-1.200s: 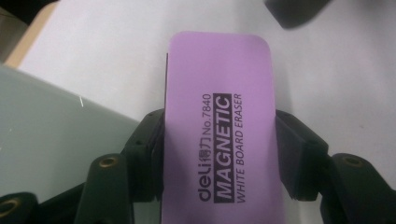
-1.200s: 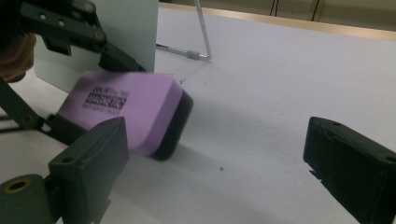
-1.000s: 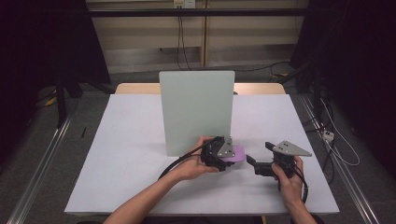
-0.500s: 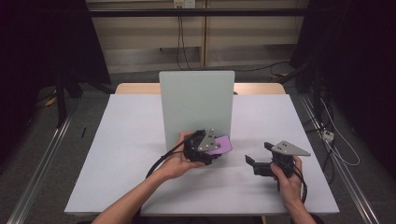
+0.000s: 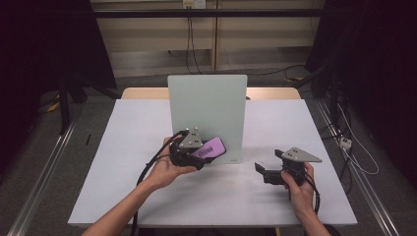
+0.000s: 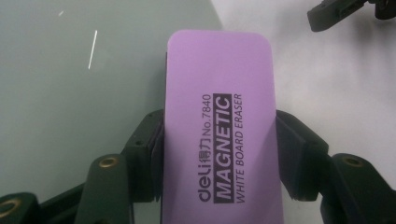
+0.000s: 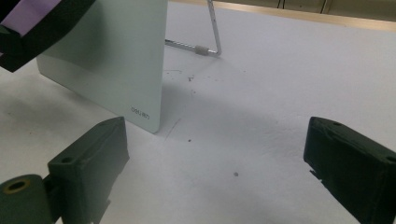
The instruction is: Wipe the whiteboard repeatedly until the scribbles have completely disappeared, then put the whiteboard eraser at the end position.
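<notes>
Purple eraser (image 6: pixel 219 135) clamped in left gripper (image 5: pixel 196 156) — against whiteboard (image 5: pixel 206 110).

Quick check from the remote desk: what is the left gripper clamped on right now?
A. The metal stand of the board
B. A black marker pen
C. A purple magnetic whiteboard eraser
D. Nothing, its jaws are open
C. In the left gripper view, the left gripper has both black jaws pressed on the sides of the purple eraser, printed MAGNETIC WHITE BOARD ERASER, against the whiteboard.
</notes>
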A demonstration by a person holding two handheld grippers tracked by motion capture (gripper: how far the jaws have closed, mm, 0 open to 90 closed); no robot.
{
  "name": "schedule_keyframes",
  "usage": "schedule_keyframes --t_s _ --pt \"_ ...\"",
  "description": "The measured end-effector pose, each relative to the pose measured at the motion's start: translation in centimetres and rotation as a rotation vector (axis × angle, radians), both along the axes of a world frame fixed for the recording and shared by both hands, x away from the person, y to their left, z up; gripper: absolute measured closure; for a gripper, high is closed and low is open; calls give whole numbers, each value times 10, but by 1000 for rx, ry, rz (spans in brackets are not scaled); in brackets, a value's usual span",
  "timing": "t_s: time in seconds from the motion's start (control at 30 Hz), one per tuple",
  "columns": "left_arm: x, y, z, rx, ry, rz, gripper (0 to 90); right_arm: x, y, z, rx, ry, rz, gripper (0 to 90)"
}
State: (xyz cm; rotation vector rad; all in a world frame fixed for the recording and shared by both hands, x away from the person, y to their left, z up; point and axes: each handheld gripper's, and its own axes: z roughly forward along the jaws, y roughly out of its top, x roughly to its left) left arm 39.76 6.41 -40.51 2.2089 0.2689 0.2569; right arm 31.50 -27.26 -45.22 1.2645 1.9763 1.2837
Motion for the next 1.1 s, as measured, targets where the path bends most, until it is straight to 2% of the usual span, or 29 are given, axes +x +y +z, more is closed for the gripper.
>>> schedule_keyframes --t_s 0.17,0.47,0.6,0.7,0.77,0.8,0.87,0.9,0.97,1.1 --pt "-2 12 -1 -6 45 19 412 0 1 0 -6 4 7 65" --pt "-9 18 6 2 84 22 411 -2 2 0 -2 2 18 65" --pt "-10 23 4 5 118 27 411 -2 0 0 -5 0 21 65" --pt "-12 24 1 26 129 42 411 -3 0 0 -4 2 19 65" --pt "-13 25 -1 18 152 46 412 -3 0 0 -4 0 20 65" --pt "-14 26 -1 30 156 43 411 -3 0 0 -2 1 19 65" --pt "-15 28 -2 24 169 44 412 -2 1 0 -5 4 14 65" --pt "-15 28 -2 40 169 43 412 -2 1 0 -6 5 14 65" --pt "-16 28 -3 35 185 50 412 -1 2 0 -8 6 12 65" --pt "-19 29 -1 61 186 38 411 -1 2 -1 -8 8 12 65"
